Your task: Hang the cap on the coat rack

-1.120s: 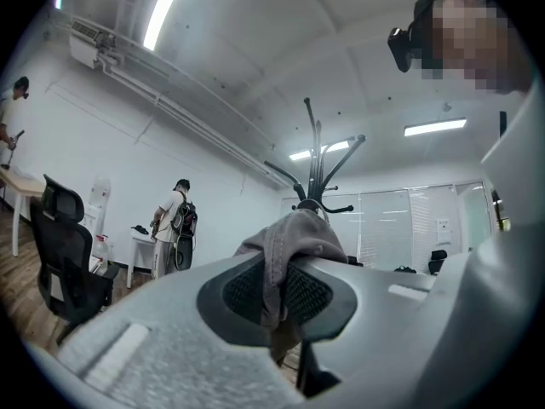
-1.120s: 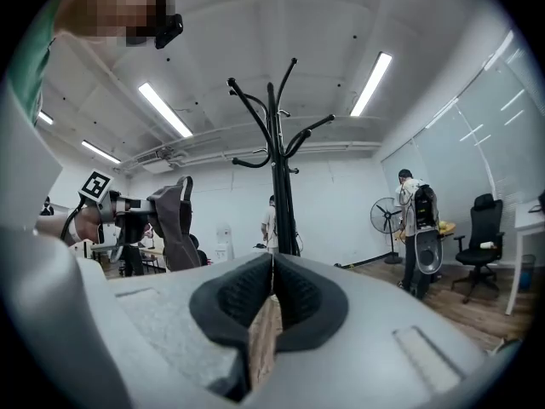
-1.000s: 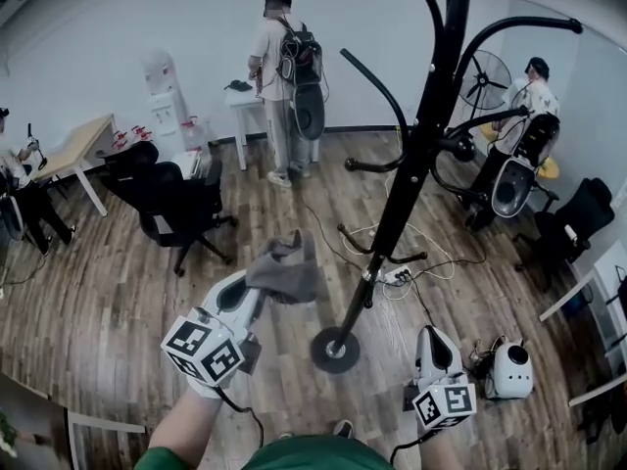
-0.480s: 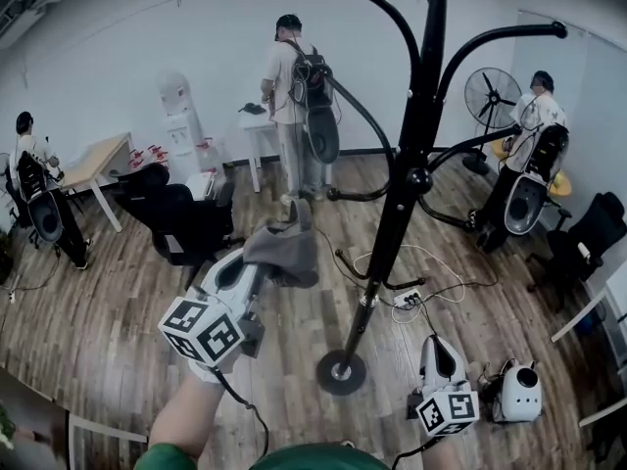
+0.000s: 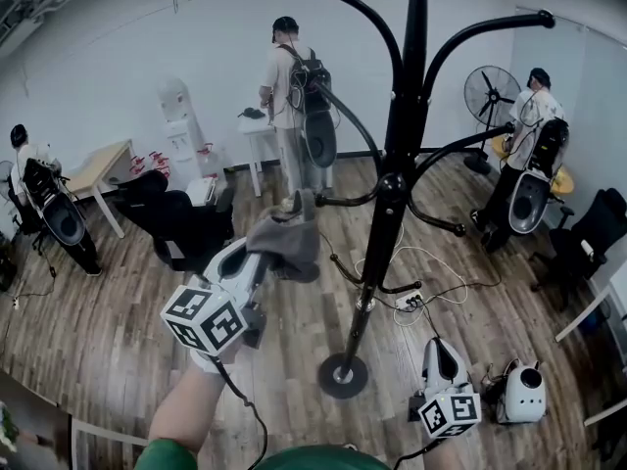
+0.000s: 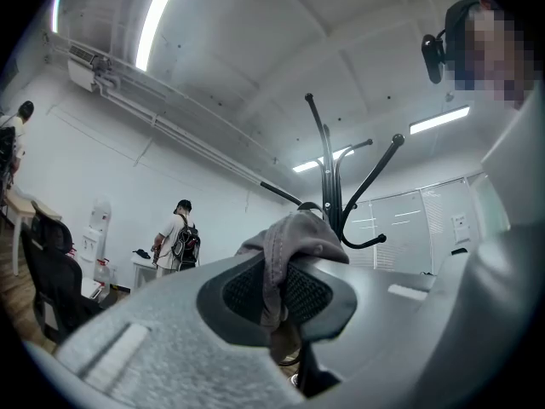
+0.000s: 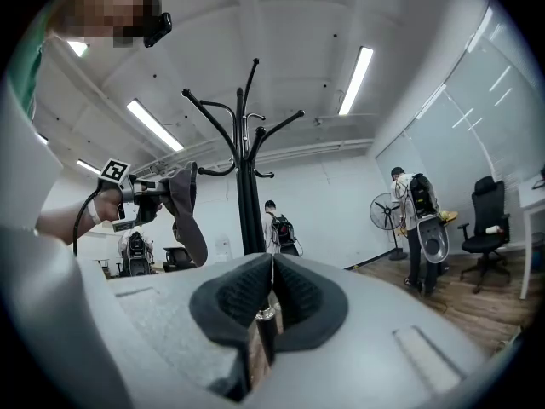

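Observation:
A grey cap (image 5: pixel 286 243) hangs from my left gripper (image 5: pixel 260 262), which is shut on its fabric and held up at the left of the black coat rack (image 5: pixel 392 179). In the left gripper view the cap (image 6: pixel 294 239) bulges up from between the pads, and the rack's curved hooks (image 6: pixel 330 196) rise just behind it. The rack's round base (image 5: pixel 343 375) stands on the wood floor. My right gripper (image 5: pixel 439 349) stays low at the right of the base, shut with nothing held. From the right gripper view I see the rack (image 7: pixel 247 186) and the cap (image 7: pixel 189 213).
Black office chairs (image 5: pixel 181 218) stand at the left. A person with a backpack (image 5: pixel 294 86) is at a white table by the far wall. Another person (image 5: pixel 529 135) and a fan (image 5: pixel 487 96) are at the right. Cables (image 5: pixel 411 297) and a white device (image 5: pixel 519 395) lie on the floor.
The view has tilted upward, so more of the rack's hooks show. My left gripper with the cap has risen a little towards the rack. The right gripper has stayed low.

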A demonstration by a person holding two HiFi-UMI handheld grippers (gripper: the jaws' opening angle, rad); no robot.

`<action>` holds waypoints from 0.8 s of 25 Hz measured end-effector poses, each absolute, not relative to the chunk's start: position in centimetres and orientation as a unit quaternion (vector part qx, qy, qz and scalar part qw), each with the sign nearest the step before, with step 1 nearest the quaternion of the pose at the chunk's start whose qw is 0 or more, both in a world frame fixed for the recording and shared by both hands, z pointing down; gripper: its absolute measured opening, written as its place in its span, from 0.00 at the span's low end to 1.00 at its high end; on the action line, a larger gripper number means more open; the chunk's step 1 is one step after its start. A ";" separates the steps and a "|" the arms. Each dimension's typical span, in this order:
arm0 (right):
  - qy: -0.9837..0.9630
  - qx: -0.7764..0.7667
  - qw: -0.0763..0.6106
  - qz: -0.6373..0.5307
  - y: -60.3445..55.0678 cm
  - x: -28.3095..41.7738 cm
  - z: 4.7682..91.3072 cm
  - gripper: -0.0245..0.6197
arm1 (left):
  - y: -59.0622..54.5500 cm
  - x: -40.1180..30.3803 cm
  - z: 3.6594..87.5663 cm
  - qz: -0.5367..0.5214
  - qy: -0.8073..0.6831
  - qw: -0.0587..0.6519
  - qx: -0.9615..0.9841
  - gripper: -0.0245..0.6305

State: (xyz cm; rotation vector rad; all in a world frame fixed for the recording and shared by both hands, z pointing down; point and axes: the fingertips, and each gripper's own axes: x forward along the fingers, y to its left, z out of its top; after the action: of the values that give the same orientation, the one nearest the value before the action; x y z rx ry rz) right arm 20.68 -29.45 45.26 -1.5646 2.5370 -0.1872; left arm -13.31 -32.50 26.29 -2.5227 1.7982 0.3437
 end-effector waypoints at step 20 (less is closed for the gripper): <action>0.820 -0.564 0.066 -0.076 -28.0 24.7 46.6 0.05 | -37.6 -8.0 28.9 0.097 0.544 -0.018 -0.834 0.08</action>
State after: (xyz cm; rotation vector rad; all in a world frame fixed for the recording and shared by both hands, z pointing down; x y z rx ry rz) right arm 24.66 -27.99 46.63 -1.7015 2.4715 -0.2280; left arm -7.95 -37.60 28.91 -2.6491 1.7273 0.3077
